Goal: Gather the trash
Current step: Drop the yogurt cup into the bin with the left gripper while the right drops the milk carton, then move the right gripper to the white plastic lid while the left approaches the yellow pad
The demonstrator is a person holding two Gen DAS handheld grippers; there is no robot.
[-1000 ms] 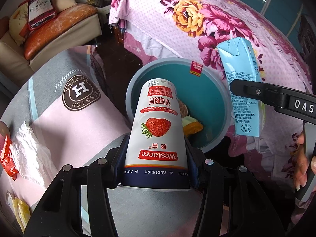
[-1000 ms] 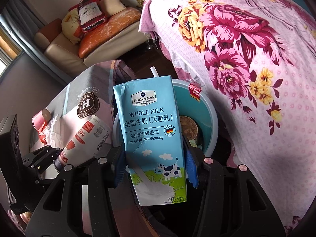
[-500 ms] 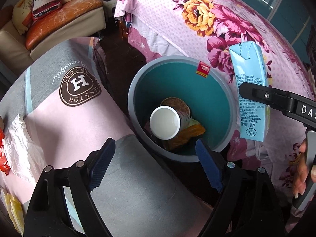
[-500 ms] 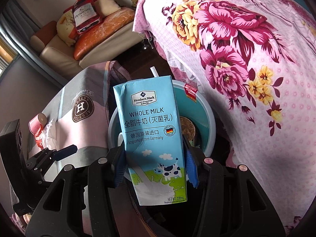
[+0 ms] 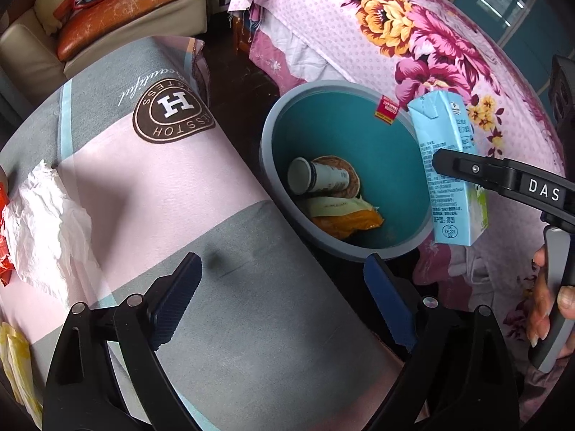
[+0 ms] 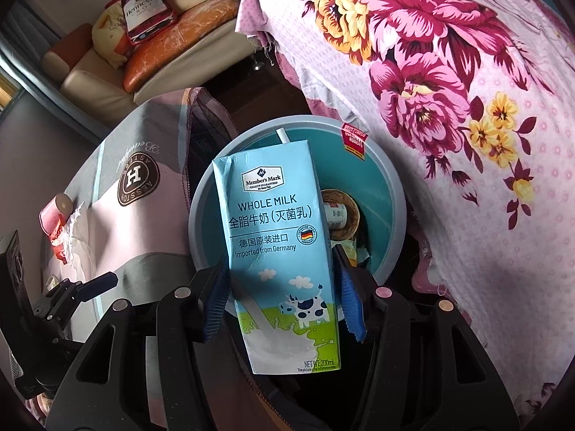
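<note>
Milk carton (image 6: 280,251), blue "Whole Milk", upright between the pads of the right gripper (image 6: 284,301), above the teal bin (image 6: 391,215). Jaws have just been widening; pads look slack against the carton. Left gripper (image 5: 284,301) spread wide, empty, also just opening. Yogurt cup (image 5: 316,179) lies on its side in the bin among wrappers.

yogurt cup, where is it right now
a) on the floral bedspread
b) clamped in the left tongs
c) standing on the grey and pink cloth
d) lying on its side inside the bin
d: the yogurt cup lies on its side on the trash inside the bin.
</note>
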